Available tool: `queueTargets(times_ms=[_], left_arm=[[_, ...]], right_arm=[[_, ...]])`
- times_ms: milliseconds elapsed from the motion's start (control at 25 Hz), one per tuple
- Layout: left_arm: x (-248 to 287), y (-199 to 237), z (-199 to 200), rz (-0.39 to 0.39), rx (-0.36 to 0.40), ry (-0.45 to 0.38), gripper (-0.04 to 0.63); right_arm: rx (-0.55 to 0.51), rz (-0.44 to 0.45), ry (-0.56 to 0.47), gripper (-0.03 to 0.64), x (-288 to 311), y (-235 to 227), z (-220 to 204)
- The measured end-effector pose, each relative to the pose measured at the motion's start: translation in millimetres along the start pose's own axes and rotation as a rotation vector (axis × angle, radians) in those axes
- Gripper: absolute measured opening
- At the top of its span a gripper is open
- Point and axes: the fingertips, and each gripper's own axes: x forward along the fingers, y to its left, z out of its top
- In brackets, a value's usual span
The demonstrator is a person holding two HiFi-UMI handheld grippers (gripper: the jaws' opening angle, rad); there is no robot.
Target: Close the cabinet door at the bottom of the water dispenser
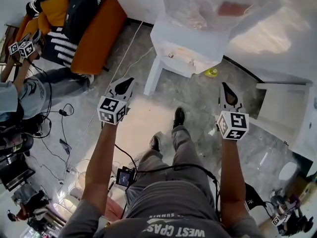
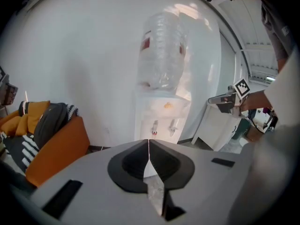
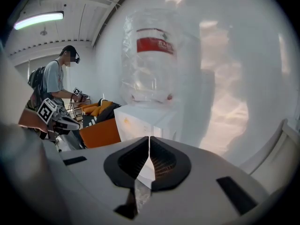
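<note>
Left gripper and right gripper are both held out at arm's length over the grey marbled floor. Each has its jaws pressed together with nothing between them, which each gripper's own view shows plainly.

At the far left of the head view, an orange sofa stands against the wall, with striped clothing and a dark backpack heaped on it. Another person stands just in front of it, also holding marker-cubed grippers. Cables trail across the floor on that side.

The left gripper comes next, its marker cube facing up, its tips aimed towards the water dispenser. Just beyond those tips a narrow white panel, the cabinet door, sticks out from the dispenser's lower left corner (it is seen edge-on from above, swung away from the body). Neither gripper touches it. The dispenser itself stands at top centre against the wall, with a large clear bottle upended on top. In the left gripper view its two taps show just above the closed jaw tips.

A small yellow object lies on the floor near the dispenser's right side. The right gripper hovers near it, well apart from the door. White furniture fills the right edge.
</note>
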Motion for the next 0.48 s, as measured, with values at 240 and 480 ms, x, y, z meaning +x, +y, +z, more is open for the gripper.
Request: queueTargets(times_ms=[240,480], left_arm=[[41.5,12.4,-57.3,0.013,-0.025,0.066,0.02],[78.8,23.9,-110.0,0.025,-0.064,0.097,0.02]], right_arm=[[0.04,-0.007,0.046,0.031,31.4,-10.1,-50.5],[0.062,0.004,0.065,0.032,64.1,-10.7,-99.5]])
